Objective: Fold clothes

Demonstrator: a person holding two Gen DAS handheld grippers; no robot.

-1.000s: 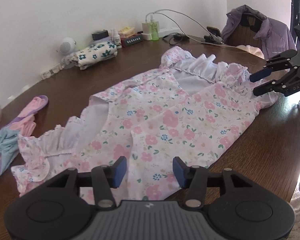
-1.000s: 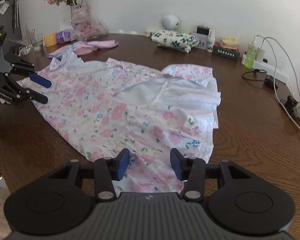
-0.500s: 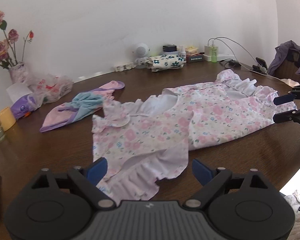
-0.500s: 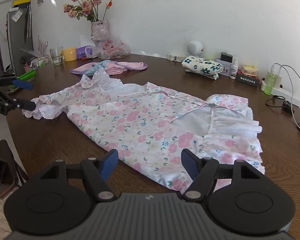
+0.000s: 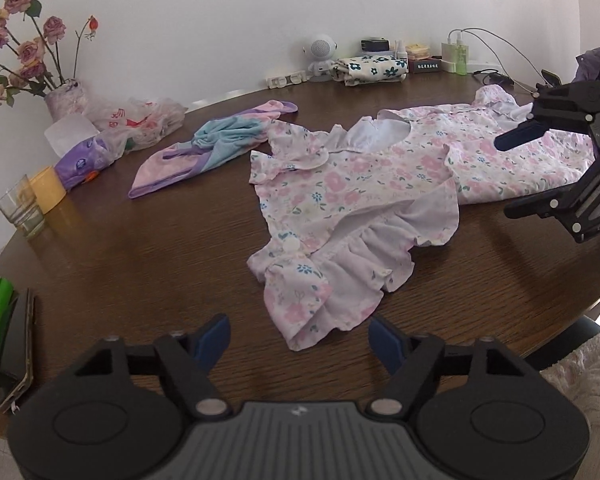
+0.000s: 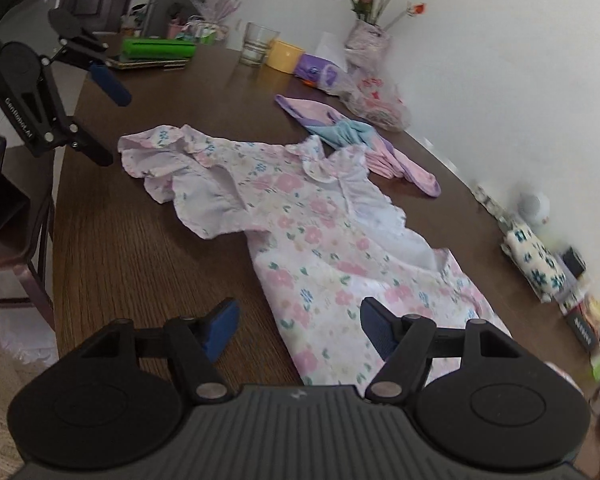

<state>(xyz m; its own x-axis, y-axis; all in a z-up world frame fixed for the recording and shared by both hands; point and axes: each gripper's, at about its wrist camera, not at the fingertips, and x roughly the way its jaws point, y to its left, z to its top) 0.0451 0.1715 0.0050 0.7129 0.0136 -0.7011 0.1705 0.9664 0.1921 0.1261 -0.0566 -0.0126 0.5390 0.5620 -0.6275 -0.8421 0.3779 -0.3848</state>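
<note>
Left wrist view: a dark wooden table (image 5: 140, 248) runs to a white wall (image 5: 220, 12), with a vase of roses (image 5: 66, 96) upper left and a drinking glass (image 5: 20, 212) at left. At centre lies the floral dress (image 5: 360, 184), spread out. The left gripper (image 5: 299, 340), jaws just closing, stands wide and empty. The right gripper (image 6: 296, 326) also stands wide, over the dress's hem.
</note>
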